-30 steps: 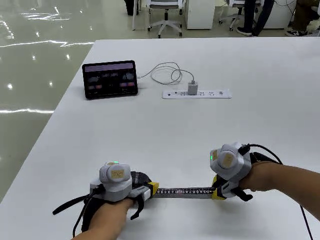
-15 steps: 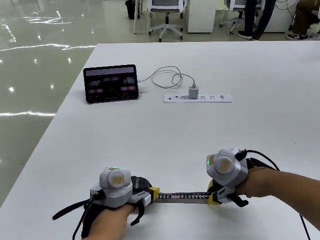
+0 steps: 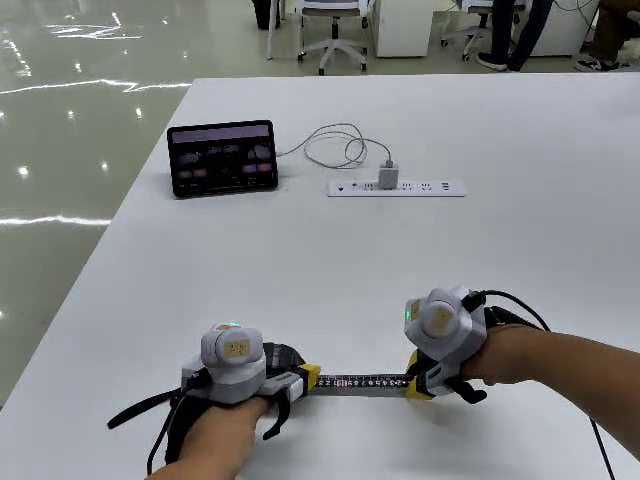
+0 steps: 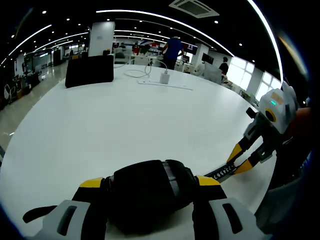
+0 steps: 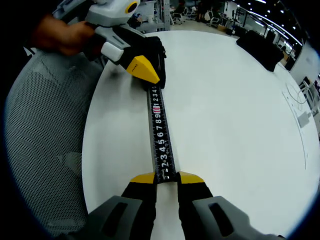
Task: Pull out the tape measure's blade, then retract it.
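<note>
My left gripper (image 3: 296, 380) is shut on the black case of the tape measure (image 3: 282, 357) near the table's front edge; in the left gripper view the case (image 4: 150, 200) sits between the yellow-tipped jaws of the left gripper (image 4: 150, 182). A short stretch of blade (image 3: 360, 382) runs right from the case to my right gripper (image 3: 412, 386). In the right gripper view the right gripper (image 5: 165, 177) is shut on the blade's end, and the numbered blade (image 5: 159, 125) lies flat on the table, leading to the case (image 5: 153, 48).
A dark tablet (image 3: 221, 158) stands at the back left. A white power strip (image 3: 397, 187) with a plugged charger and a looped cable (image 3: 330, 148) lies behind the middle. The white table (image 3: 330, 270) ends at its left edge, over a glossy floor. Office chairs stand beyond.
The right gripper has moved left toward the case, so the exposed blade is shorter. The left gripper and case have stayed in place.
</note>
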`<act>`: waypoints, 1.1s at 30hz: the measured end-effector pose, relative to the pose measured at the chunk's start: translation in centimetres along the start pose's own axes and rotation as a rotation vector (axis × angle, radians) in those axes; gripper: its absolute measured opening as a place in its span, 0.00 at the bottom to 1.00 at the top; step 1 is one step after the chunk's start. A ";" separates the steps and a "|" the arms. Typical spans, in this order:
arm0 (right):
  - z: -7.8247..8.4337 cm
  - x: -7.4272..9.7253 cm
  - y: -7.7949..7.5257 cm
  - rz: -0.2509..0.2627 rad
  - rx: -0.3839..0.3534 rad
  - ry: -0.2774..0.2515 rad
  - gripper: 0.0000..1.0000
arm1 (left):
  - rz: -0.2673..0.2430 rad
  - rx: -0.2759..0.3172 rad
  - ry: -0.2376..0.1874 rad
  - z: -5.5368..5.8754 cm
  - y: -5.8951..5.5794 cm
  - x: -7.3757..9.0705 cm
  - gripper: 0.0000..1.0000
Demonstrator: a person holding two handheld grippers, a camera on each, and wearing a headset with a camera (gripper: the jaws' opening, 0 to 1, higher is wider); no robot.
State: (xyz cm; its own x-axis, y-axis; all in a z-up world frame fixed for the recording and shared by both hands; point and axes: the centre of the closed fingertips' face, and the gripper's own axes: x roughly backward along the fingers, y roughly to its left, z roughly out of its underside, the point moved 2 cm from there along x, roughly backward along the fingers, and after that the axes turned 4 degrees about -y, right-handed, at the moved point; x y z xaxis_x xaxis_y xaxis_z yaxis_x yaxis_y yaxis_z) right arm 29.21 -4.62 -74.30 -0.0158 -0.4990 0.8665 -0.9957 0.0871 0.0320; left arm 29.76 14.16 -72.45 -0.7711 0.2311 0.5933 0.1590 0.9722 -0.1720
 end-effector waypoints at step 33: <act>-2.0 -1.2 0.5 0.000 -0.011 -0.036 0.11 | 0.001 0.002 0.000 0.0 0.0 0.0 0.66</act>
State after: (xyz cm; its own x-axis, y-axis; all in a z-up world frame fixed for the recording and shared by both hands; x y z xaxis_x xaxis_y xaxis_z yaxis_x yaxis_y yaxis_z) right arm 28.97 -2.27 -74.38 -0.0193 -0.5300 0.8478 -0.9947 0.0962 0.0375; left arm 29.80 14.19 -72.46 -0.7711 0.2322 0.5929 0.1589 0.9718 -0.1740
